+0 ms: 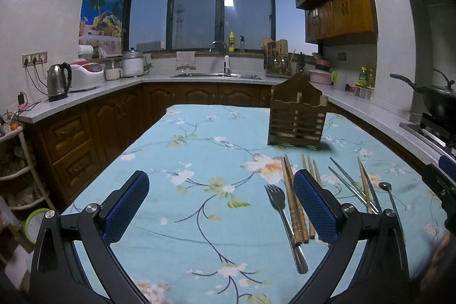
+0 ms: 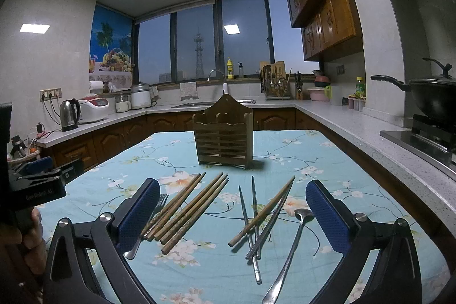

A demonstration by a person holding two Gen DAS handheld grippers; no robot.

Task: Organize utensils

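Left wrist view: taken low over the near edge of the floral tablecloth (image 1: 199, 232), facing the window wall (image 1: 199, 13), with the left gripper (image 1: 221, 207) framing the foreground. Right wrist view: same heading, set further right and close above the wooden chopsticks (image 2: 185, 215), framed by the right gripper (image 2: 232, 214). Both views share the wooden utensil holder (image 1: 297, 116) (image 2: 223, 133), the table and the kitchen counter (image 1: 85, 96) beyond.

Left gripper (image 2: 37, 184) body reads, seemingly, "GenRobot.AI".
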